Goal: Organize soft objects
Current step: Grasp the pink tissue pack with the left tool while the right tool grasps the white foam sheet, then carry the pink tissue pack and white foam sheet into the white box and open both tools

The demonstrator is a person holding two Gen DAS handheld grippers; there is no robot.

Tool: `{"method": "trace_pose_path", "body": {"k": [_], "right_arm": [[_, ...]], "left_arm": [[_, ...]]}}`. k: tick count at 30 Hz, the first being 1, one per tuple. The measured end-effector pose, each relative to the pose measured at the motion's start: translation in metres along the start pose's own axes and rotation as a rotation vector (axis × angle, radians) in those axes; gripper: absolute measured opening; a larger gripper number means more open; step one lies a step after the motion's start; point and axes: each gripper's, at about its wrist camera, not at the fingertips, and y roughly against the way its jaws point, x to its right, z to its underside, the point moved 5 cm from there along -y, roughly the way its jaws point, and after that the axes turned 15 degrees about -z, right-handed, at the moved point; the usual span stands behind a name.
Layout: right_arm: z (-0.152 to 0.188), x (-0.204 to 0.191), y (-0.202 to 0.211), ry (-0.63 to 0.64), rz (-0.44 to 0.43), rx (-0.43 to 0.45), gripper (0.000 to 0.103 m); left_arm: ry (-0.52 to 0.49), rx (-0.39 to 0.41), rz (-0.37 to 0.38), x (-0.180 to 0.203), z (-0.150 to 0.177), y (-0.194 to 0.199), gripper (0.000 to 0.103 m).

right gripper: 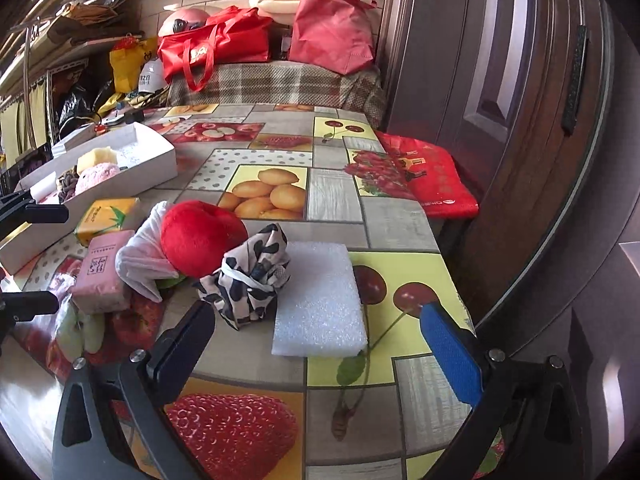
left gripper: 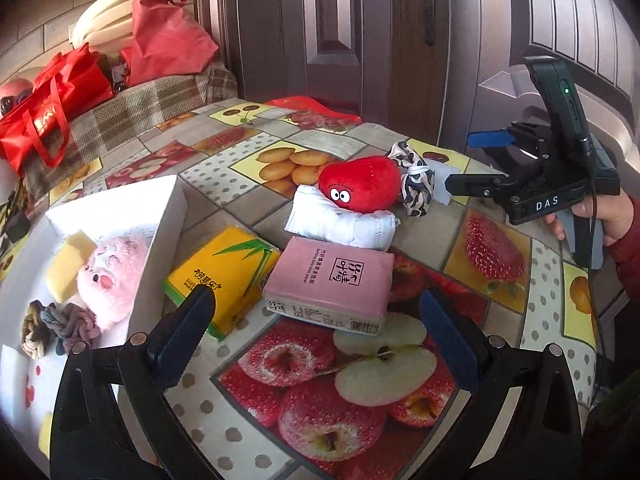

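My left gripper is open and empty, just short of a pink tissue pack and a yellow tissue pack. Behind them a red plush strawberry lies on folded white cloth, beside a black-and-white spotted cloth bundle. My right gripper is open and empty, its jaws on either side of a white foam block, with the spotted bundle at its left. The right gripper also shows in the left wrist view.
A white box at the left holds a pink plush, a yellow sponge and knotted hair ties. The fruit-print tablecloth covers the table. Red bags sit on a plaid-covered seat behind. A wooden door stands to the right.
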Motion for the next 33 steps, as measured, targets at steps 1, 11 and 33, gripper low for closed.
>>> {"method": "trace_pose_path", "body": {"k": [1, 11, 33], "right_arm": [[0.001, 0.003, -0.006, 0.001, 0.014, -0.029, 0.103], [0.012, 0.011, -0.032, -0.004, -0.054, -0.172, 0.089], [-0.007, 0.010, 0.058, -0.085, 0.105, 0.341, 0.055]], "left_arm": [[0.018, -0.024, 0.013, -0.001, -0.001, -0.007, 0.102], [-0.025, -0.091, 0.042, 0.018, -0.005, -0.025, 0.102], [0.051, 0.195, -0.083, -0.001, -0.016, 0.029, 0.081]]}}
